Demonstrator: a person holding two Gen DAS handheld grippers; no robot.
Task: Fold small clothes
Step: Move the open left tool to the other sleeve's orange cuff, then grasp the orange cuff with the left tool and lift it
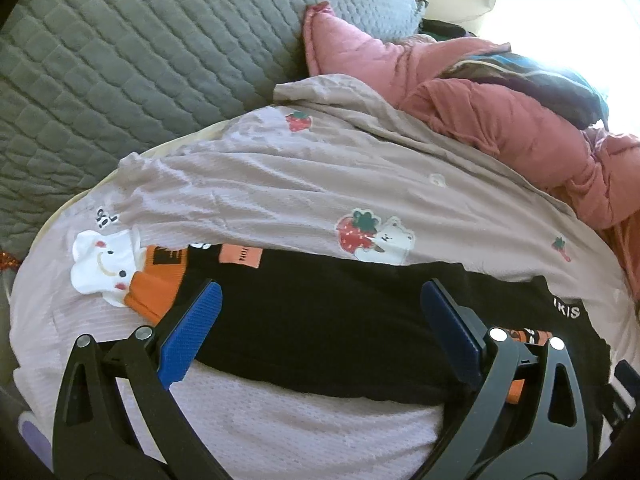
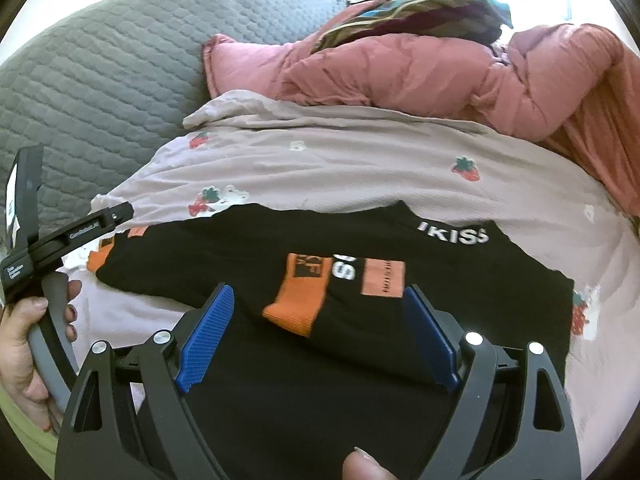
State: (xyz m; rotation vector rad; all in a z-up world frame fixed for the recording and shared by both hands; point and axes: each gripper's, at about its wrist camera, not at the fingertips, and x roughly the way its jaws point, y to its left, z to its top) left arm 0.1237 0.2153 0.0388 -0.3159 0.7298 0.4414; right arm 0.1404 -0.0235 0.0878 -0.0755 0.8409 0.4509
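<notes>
Black garment point(image 2: 320, 320) under both gaping claws, seemingly untouched

Folded shirt point(image 2: 320, 280) lying flat on the printed sheet point(image 2: 360, 160), crumpled quilt point(image 2: 400, 76) behind it, padded cushion point(image 2: 100, 72) to the left, striped cloth point(image 2: 420, 16) atop the quilt.

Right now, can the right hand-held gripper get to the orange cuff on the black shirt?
Probably yes. The right hand-held gripper is open just above the black shirt, and the orange cuff lies uncovered between its fingers.
</notes>
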